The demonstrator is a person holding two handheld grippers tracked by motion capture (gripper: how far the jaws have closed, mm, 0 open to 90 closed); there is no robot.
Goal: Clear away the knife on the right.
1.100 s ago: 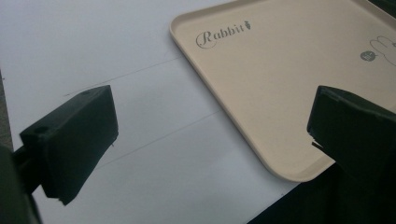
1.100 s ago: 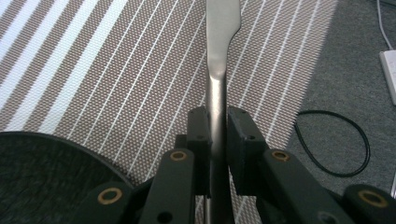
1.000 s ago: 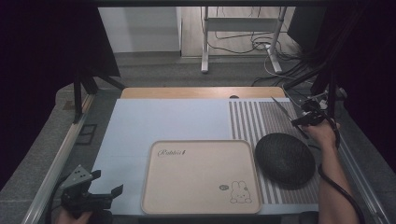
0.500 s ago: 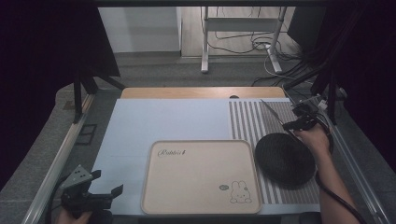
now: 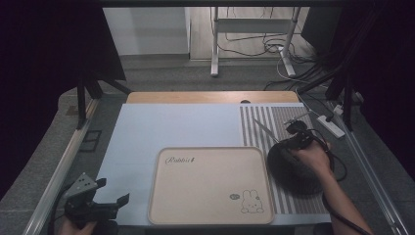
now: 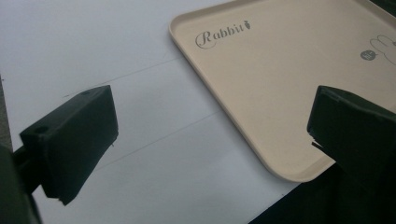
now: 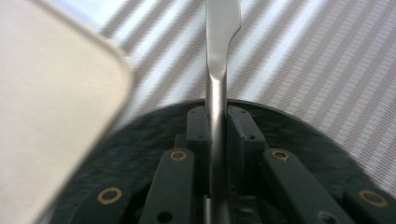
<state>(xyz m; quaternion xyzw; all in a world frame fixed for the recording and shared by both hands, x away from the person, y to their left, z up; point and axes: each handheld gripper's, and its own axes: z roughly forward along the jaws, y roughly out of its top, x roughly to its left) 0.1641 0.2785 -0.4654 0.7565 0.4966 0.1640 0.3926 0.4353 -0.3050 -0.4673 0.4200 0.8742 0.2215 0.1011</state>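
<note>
My right gripper [image 5: 286, 142] is shut on a metal table knife [image 5: 266, 129], whose blade points away to the far left over the striped mat [image 5: 259, 122]. It hovers over the far edge of a round black plate [image 5: 293, 176]. In the right gripper view the knife [image 7: 222, 46] runs straight up between my closed jaws [image 7: 217, 126], above the black plate [image 7: 140, 140]. A beige rabbit tray [image 5: 210, 186] lies just left of the plate. My left gripper [image 5: 111, 191] rests open at the front left corner. In its own view the left gripper [image 6: 212, 140] holds nothing, and the tray [image 6: 289, 79] lies ahead.
A pale blue mat [image 5: 171, 127] covers the table's left and middle. The wooden table edge [image 5: 210, 97] runs along the back. Metal frame rails [image 5: 58, 166] flank both sides, and cables [image 5: 337, 166] trail from the right hand.
The right hand has carried the knife leftward, from beside the plate's right rim to over the plate near the tray. The left gripper has stayed put.
</note>
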